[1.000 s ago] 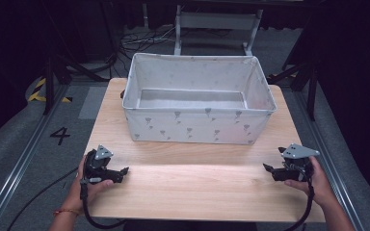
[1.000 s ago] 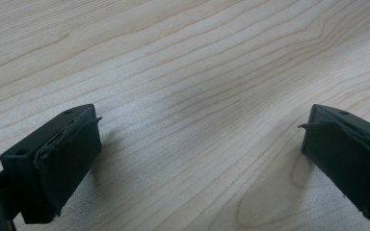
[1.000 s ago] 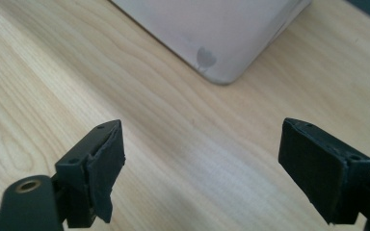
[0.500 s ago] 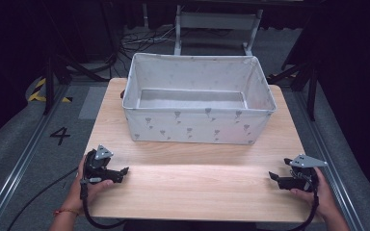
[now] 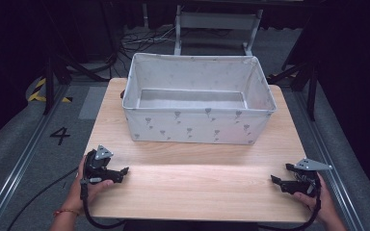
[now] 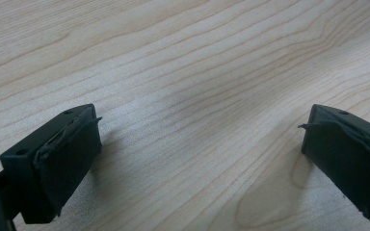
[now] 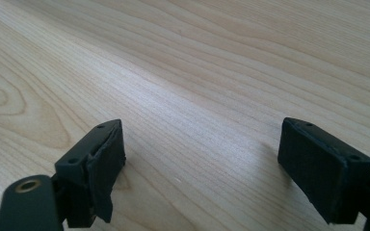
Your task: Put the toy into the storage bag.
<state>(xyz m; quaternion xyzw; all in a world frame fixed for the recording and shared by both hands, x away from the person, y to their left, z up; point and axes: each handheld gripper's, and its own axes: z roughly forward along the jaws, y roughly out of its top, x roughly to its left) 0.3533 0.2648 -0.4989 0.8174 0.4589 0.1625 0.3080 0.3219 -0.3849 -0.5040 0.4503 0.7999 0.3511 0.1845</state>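
My left gripper (image 5: 123,171) rests on the wooden table (image 5: 192,187) near its front left corner, held by a hand. In the left gripper view my left gripper (image 6: 200,144) is open, with bare wood between the jaws. My right gripper (image 5: 274,179) lies near the table's front right corner, also in a hand. The right gripper view shows my right gripper (image 7: 202,156) open, with nothing between its jaws. A white fabric bin (image 5: 197,124) with a small grey print stands at the back middle of the table, and its inside looks bare.
A cable (image 5: 91,219) trails from the left gripper over the table's front edge. Dark floor, rails and a metal frame (image 5: 217,21) surround the table. A "4" mark (image 5: 60,135) is on the floor at the left.
The right gripper has moved toward the front edge and slightly to the right. The left gripper has stayed in place.
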